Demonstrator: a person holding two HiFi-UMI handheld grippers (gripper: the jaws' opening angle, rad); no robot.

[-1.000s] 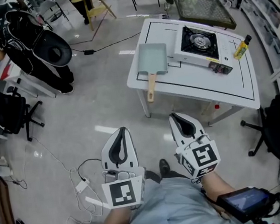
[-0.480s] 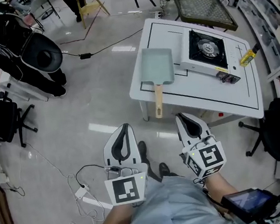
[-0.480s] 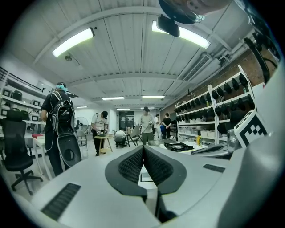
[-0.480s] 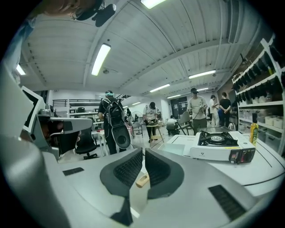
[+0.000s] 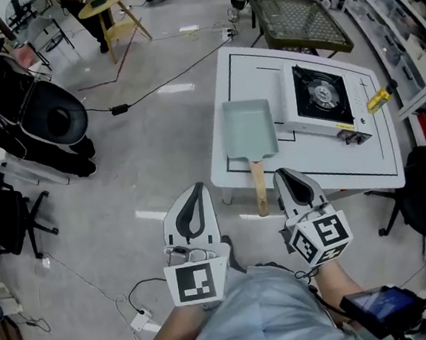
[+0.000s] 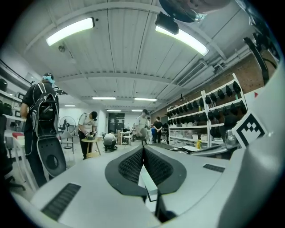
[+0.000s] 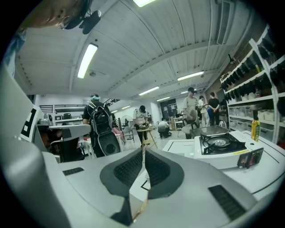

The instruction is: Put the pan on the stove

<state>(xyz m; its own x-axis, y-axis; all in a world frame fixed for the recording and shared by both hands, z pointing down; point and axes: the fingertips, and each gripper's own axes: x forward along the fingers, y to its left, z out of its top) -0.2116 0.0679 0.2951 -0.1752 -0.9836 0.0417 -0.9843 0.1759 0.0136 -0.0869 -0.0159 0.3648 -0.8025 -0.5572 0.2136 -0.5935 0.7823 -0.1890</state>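
Resting on white table (image 5: 312, 162); rectangular teal pan (image 5: 250, 128); wooden handle (image 5: 259, 187); square stove (image 5: 320, 97)

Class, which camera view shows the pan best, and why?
The head view: the whole pan lies on the table, handle toward the person. The left gripper view and right gripper view show at most a sliver low in frame.

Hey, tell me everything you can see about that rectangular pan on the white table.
The pan is rectangular, shallow and pale grey-green, seemingly coated metal, with a straight light wooden handle. It is empty and lies flat on the white table, just left of the stove, not on it. Its handle juts past the table's near edge toward the person. Only the table touches it.
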